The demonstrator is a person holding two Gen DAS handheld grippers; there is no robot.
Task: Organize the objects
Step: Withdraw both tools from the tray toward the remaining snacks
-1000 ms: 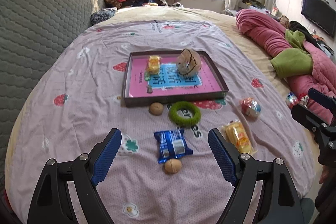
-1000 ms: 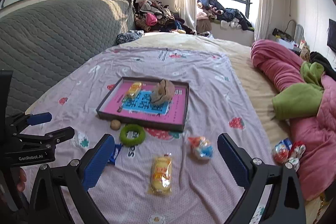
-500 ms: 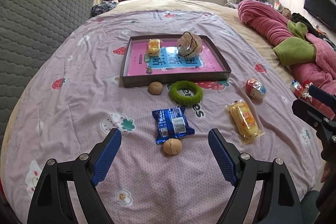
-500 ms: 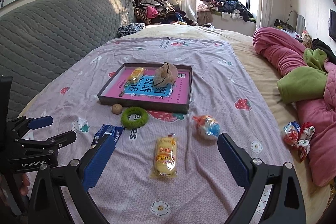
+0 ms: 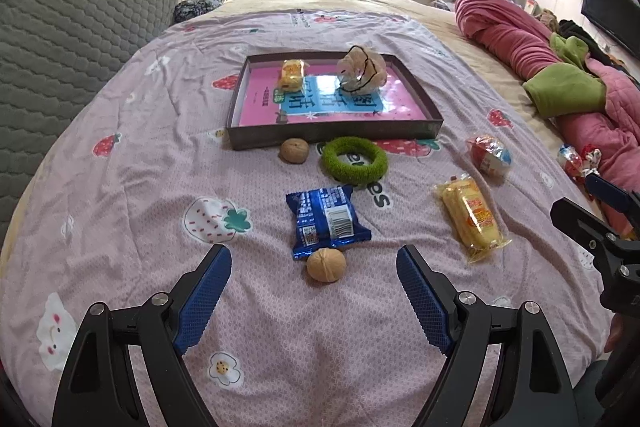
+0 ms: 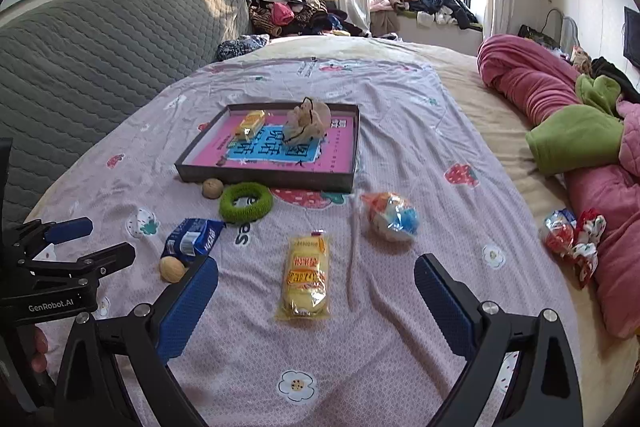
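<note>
A dark tray (image 5: 332, 137) (image 6: 264, 177) with a pink base lies on the bedspread and holds a yellow snack (image 5: 293, 74) and a beige bundle (image 5: 362, 69). In front of it lie a walnut (image 5: 294, 149), a green ring (image 5: 355, 160) (image 6: 245, 201), a blue packet (image 5: 326, 221) (image 6: 193, 235), a second walnut (image 5: 326, 265) (image 6: 172, 269), a yellow cake packet (image 5: 470, 213) (image 6: 306, 273) and a colourful wrapped ball (image 5: 489, 154) (image 6: 390, 215). My left gripper (image 5: 314, 293) is open, just short of the near walnut. My right gripper (image 6: 316, 301) is open, just short of the yellow cake packet.
A grey quilted headboard (image 5: 68, 27) runs along the left. A pink and green blanket (image 6: 580, 131) lies on the right, with wrapped sweets (image 6: 570, 233) beside it. Piled clothes (image 6: 296, 7) sit at the far end by the window.
Both grippers have moved forward and lower toward the objects. The near walnut and the yellow cake packet now sit closer to the open fingers. Nothing was taken hold of.
</note>
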